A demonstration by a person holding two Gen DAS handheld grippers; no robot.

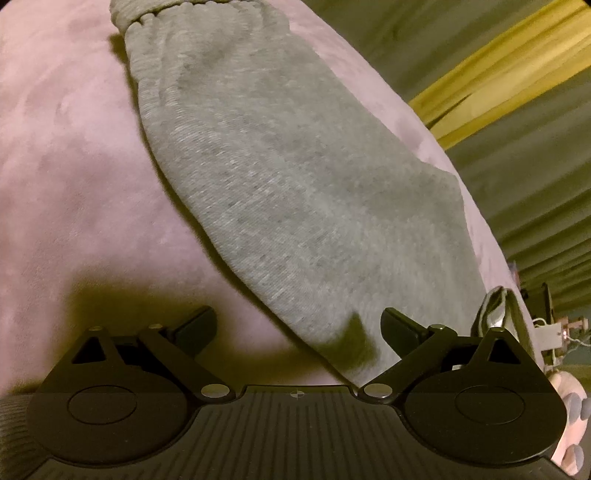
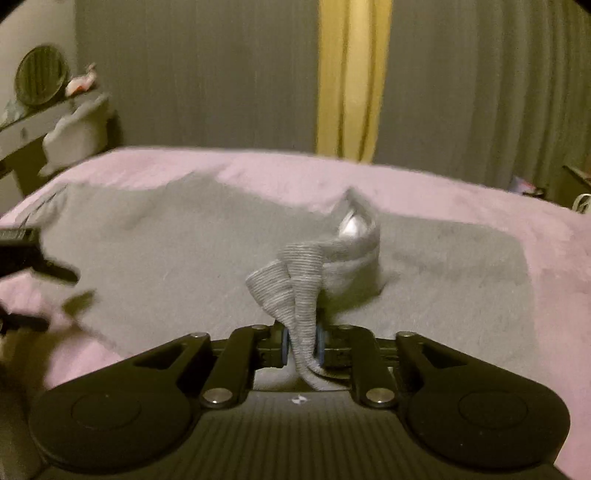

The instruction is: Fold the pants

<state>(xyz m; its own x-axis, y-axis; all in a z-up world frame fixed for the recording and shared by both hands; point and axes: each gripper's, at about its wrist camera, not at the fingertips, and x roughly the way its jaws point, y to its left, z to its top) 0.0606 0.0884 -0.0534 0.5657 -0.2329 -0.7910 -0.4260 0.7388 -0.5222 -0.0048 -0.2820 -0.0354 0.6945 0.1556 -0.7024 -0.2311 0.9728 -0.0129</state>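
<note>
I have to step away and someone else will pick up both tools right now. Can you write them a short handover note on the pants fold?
Left tool: open, holding nothing, hovering low over the near edge of the grey sweatpants.
Right tool: shut on the ribbed cuff, which is lifted off the fabric.
Where things are: the sweatpants lie spread on the pink blanket; the elastic waistband is at the far end in the left wrist view.
Done: one cuff is picked up.
Left: probably grip with the left tool, carry the cuff end over toward the waistband, then flatten.
</note>
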